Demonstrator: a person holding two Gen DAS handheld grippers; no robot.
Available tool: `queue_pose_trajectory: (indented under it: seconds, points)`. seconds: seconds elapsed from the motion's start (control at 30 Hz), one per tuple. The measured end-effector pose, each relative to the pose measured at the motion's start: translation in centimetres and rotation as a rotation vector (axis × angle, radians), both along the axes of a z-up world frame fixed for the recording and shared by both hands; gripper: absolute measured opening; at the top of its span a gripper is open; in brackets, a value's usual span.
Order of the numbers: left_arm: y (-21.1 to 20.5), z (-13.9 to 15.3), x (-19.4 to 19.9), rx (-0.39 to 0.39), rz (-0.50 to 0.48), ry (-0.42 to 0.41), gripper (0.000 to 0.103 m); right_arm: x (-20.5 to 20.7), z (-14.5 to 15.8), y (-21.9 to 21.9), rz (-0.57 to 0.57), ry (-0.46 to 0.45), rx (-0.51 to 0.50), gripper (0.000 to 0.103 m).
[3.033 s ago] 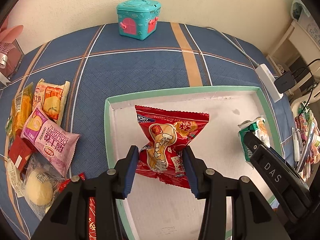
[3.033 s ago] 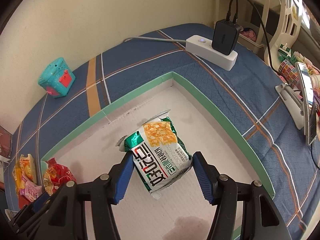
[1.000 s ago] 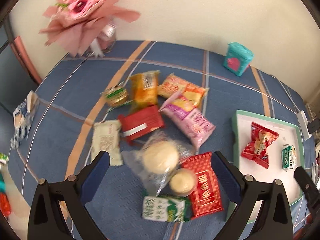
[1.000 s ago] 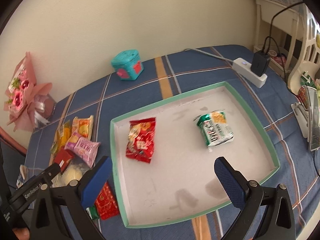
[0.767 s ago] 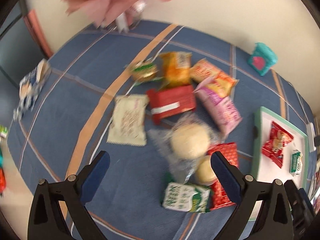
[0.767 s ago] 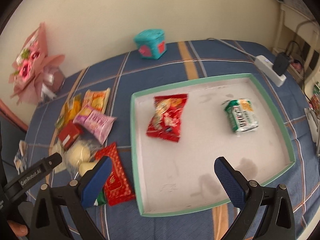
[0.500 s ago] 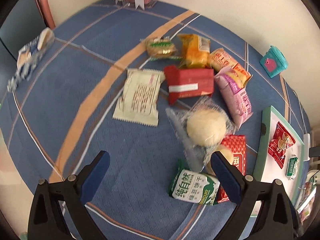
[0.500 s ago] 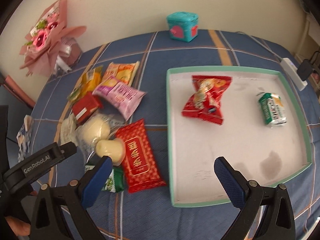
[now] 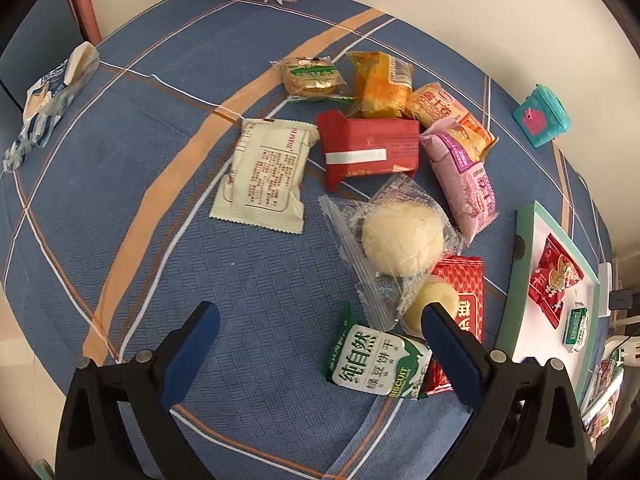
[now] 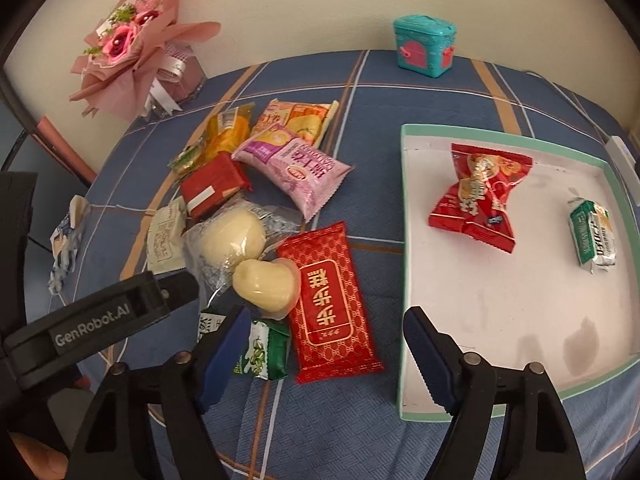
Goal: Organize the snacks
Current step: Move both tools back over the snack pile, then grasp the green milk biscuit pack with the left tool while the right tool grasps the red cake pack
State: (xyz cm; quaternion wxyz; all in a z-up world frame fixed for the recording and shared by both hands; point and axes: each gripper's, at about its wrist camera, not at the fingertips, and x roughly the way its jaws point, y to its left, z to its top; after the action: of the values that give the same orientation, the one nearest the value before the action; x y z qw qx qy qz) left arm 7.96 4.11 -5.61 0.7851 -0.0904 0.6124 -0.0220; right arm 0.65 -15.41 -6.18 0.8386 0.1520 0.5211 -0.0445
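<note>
Loose snacks lie in a pile on the blue checked cloth. My left gripper [image 9: 318, 308] hangs open above the cloth, and a green biscuit pack [image 9: 376, 364] lies just inside its right finger. A wrapped pale bun [image 9: 400, 240] and a red box [image 9: 368, 152] sit beyond it. My right gripper [image 10: 326, 312] is over a flat red packet [image 10: 330, 300]. Its jaws are closing with that packet between them, and the pads stand clear of it. The white tray with a green rim [image 10: 402, 240] holds a red twisted packet [image 10: 476, 200] and a small green packet [image 10: 592, 240].
A pink packet [image 10: 296, 172], orange packets [image 10: 296, 118] and a cream sachet [image 10: 164, 240] fill the pile. A teal toy box [image 10: 424, 46] and a pink bouquet [image 10: 132, 48] stand by the wall. A blue-white packet [image 9: 48, 96] lies at the far left edge.
Both grippers left the packets in the tray, opened wide and swung left to the pile. The right jaws have since narrowed over the flat red packet.
</note>
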Motion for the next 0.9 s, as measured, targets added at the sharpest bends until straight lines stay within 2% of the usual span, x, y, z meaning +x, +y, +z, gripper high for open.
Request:
queue_pose_trajectory:
  seconds: [0.2, 0.37, 0.53, 0.63, 0.73, 0.83, 0.9]
  points:
    - [-0.6, -0.5, 0.4, -0.005, -0.019, 0.023, 0.100, 0.8, -1.5, 1.1, 0.048, 0.051, -0.022, 0.072]
    - [-1.7, -1.0, 0.4, -0.009, -0.053, 0.053, 0.100, 1.3, -3.0, 1.2, 0.054, 0.098, -0.038, 0.070]
    - [-2.8, -2.2, 0.4, -0.051, -0.085, 0.110, 0.100, 1.4, -3.3, 1.6, 0.072, 0.099, -0.069, 0.068]
    - [-3.7, -2.8, 0.5, -0.038, -0.114, 0.130, 0.100, 1.4, -3.4, 1.8, 0.080, 0.099, -0.076, 0.068]
    - [-4.5, -3.4, 0.5, -0.045, -0.128, 0.150, 0.091, 1.5, -3.6, 1.8, 0.081, 0.103, -0.078, 0.067]
    - [-5.0, -3.8, 0.6, -0.049, -0.125, 0.158, 0.088, 1.4, -3.7, 2.2, 0.099, 0.107, -0.104, 0.067]
    - [-5.1, -3.7, 0.6, -0.073, -0.129, 0.155, 0.078, 1.5, -3.8, 2.4, 0.100, 0.109, -0.107, 0.067]
